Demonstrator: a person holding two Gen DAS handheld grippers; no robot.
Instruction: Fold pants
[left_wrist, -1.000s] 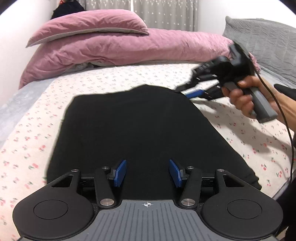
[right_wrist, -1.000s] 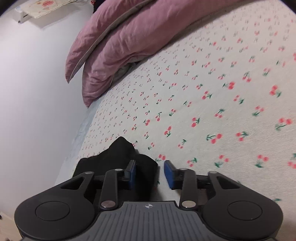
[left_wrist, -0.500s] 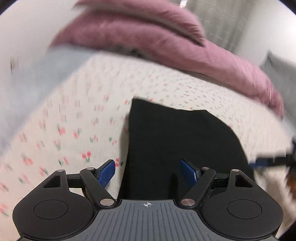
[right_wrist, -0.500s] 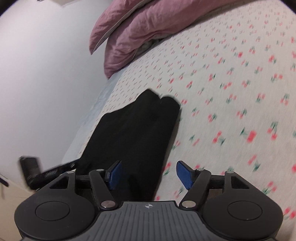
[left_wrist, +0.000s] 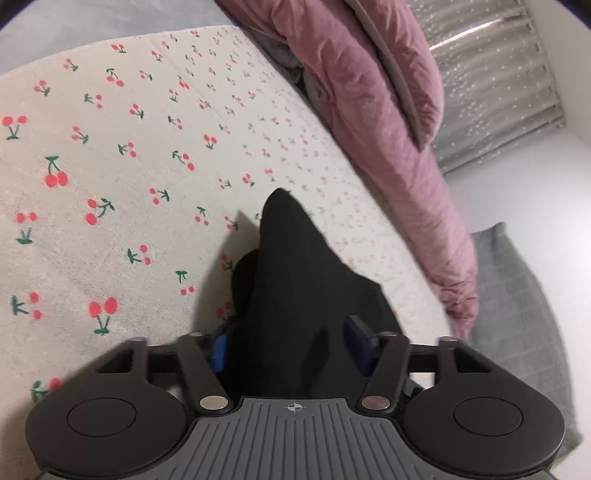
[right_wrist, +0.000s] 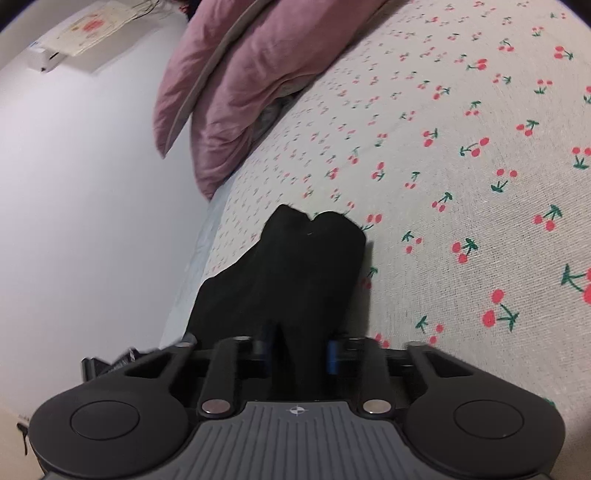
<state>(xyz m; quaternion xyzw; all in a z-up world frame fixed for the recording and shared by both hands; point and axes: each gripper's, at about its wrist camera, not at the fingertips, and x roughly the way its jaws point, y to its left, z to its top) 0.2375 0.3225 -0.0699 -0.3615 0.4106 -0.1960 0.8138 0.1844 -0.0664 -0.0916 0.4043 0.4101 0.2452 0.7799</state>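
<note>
The black pants (left_wrist: 295, 280) lie on the cherry-print bed sheet (left_wrist: 110, 166). In the left wrist view my left gripper (left_wrist: 288, 347) has its blue pads on either side of a raised fold of the black cloth, which fills the gap between them. In the right wrist view the pants (right_wrist: 295, 266) run forward from my right gripper (right_wrist: 299, 350), whose pads stand close together on the cloth. Both grippers sit at the near edge of the pants. The pad faces are partly hidden by the fabric.
A pink duvet (left_wrist: 388, 110) lies along the far side of the bed, also in the right wrist view (right_wrist: 229, 81). A grey pillow (left_wrist: 517, 314) sits at the right. A white wall (right_wrist: 74, 184) borders the bed's left edge (right_wrist: 199, 258).
Both grippers dropped onto the near edge of the pants and their jaws narrowed from wide open onto the black cloth. The left view swung left, losing sight of the right gripper.
</note>
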